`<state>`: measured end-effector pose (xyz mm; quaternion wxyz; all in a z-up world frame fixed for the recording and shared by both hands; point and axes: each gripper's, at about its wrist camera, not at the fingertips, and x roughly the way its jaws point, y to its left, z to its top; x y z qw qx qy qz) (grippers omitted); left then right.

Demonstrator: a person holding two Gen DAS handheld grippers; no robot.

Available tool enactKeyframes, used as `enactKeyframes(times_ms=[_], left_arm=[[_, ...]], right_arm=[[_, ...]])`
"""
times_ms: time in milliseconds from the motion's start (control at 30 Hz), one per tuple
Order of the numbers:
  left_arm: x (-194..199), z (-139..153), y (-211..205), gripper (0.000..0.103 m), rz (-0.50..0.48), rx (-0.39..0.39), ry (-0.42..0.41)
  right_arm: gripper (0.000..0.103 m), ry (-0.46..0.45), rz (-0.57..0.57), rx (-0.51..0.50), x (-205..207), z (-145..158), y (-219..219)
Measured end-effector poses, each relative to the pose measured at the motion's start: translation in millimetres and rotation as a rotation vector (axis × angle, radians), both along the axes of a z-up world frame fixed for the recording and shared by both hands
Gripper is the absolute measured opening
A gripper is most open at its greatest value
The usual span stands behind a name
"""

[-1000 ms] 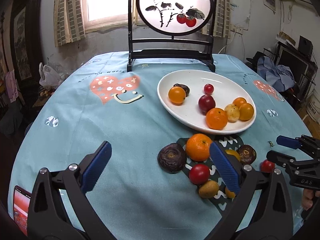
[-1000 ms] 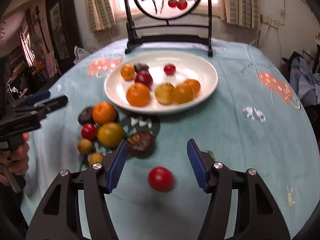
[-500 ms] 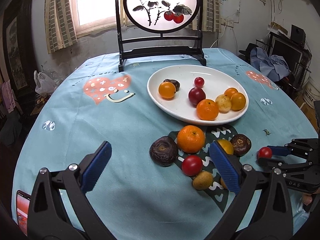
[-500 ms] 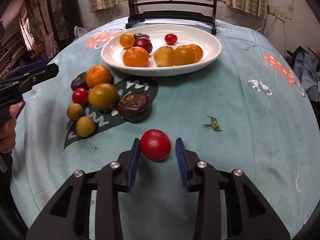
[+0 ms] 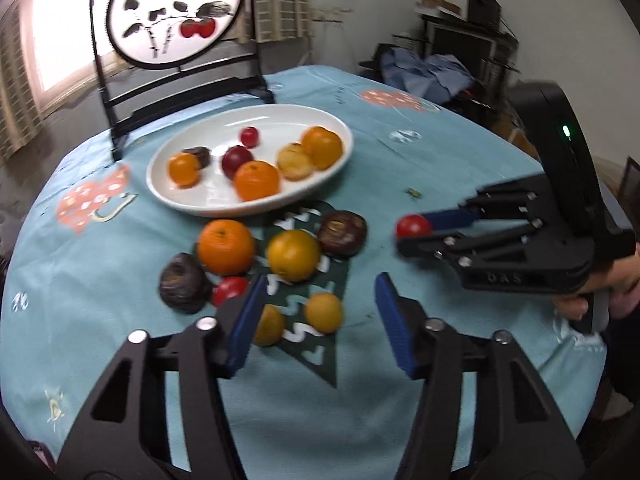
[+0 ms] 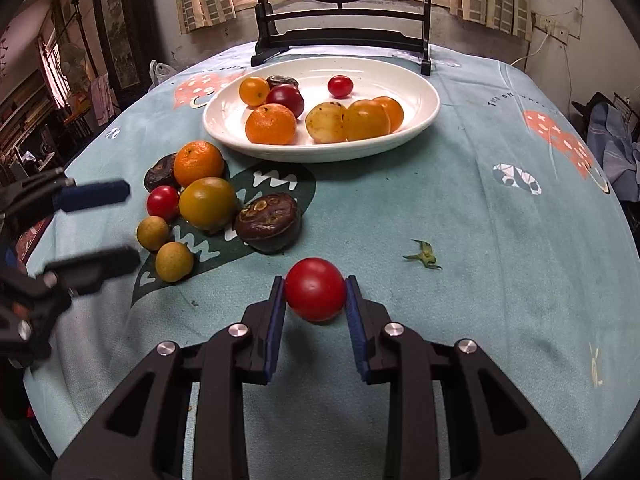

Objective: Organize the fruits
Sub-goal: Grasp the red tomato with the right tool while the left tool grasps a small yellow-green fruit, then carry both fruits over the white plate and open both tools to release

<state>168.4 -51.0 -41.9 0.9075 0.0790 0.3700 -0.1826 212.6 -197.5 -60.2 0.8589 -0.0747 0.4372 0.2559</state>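
Note:
My right gripper [image 6: 315, 292] is shut on a red tomato [image 6: 315, 289], held just above the blue tablecloth; it also shows in the left wrist view [image 5: 413, 226]. My left gripper [image 5: 320, 312] is open and empty, just in front of a small yellow fruit [image 5: 323, 312]. Loose fruit lies on a dark green patch: an orange [image 6: 199, 163], a yellow-orange fruit [image 6: 207, 202], a small red tomato [image 6: 162, 202], two dark brown fruits [image 6: 267, 221], two small yellow fruits [image 6: 174, 261]. A white plate [image 6: 416, 92] holds several fruits.
A black stand with a round painted screen [image 6: 344, 36] stands behind the plate. A small green stem [image 6: 422, 257] lies on the cloth to the right of the held tomato. The table edge curves off on the right [image 6: 624, 216].
My right gripper has closed on the red tomato and lifted it slightly. My left gripper has swung right and forward toward the small yellow fruits, narrowing somewhat.

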Motion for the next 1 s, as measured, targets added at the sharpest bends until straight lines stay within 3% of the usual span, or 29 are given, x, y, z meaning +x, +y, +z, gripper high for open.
enactKeyframes(times_ms=[167, 333, 567, 867, 1000], left_arm=[[9.2, -17.6, -11.5, 0.039, -0.02, 0.03, 0.063], [18.6, -32.6, -12.2, 0.037, 0.006, 0.061, 0.118], [19.0, -37.0, -15.7, 0.028, -0.005, 0.093, 0.099], [22.5, -23.2, -1.1, 0.025, 0.017, -0.001, 0.085], [28.0, -6.0, 11.5, 0.025, 0.045, -0.088, 0.05]], right_arm=[[0.03, -0.006, -0.008, 0.004, 0.2, 1.5, -1.7], [0.03, -0.015, -0.006, 0.009, -1.0, 4.3, -2.3], [0.03, -0.024, 0.003, 0.015, -3.2, 6.3, -1.6], [0.03, -0.031, 0.011, 0.051, -2.3, 8.8, -2.7], [0.03, -0.129, -0.01, 0.068, -3.7, 19.4, -1.9]])
